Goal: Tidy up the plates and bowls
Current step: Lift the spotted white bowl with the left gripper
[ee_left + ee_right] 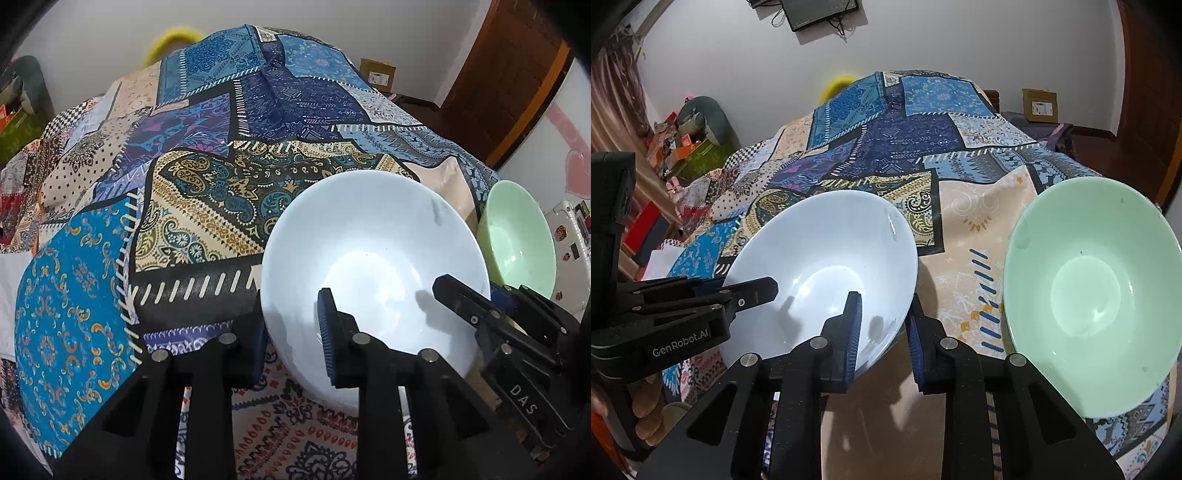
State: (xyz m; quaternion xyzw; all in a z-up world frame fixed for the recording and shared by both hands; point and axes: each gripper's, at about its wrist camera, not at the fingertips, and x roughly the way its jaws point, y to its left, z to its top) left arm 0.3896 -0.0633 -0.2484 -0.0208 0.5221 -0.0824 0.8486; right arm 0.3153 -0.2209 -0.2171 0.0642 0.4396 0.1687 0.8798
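A white bowl point(373, 258) sits tilted on the patchwork cloth, held at two places on its rim. My left gripper point(293, 325) is shut on the bowl's near-left rim, one blue pad inside the bowl and one outside. My right gripper point(884, 325) is shut on the near-right rim of the same white bowl point(827, 251), again with a pad on each side of the wall. Each gripper shows in the other's view: the right gripper point(476, 295) and the left gripper point(738, 291). A pale green bowl point(1089, 295) stands apart to the right, also visible as the green bowl point(517, 240).
The patchwork cloth point(207, 192) covers the whole table and drops away at its far edges. A cardboard box point(1039, 105) and a wooden door point(509, 77) lie beyond on the right. Clutter point(690, 147) stands on the far left. A person's hand point(646, 417) grips the left handle.
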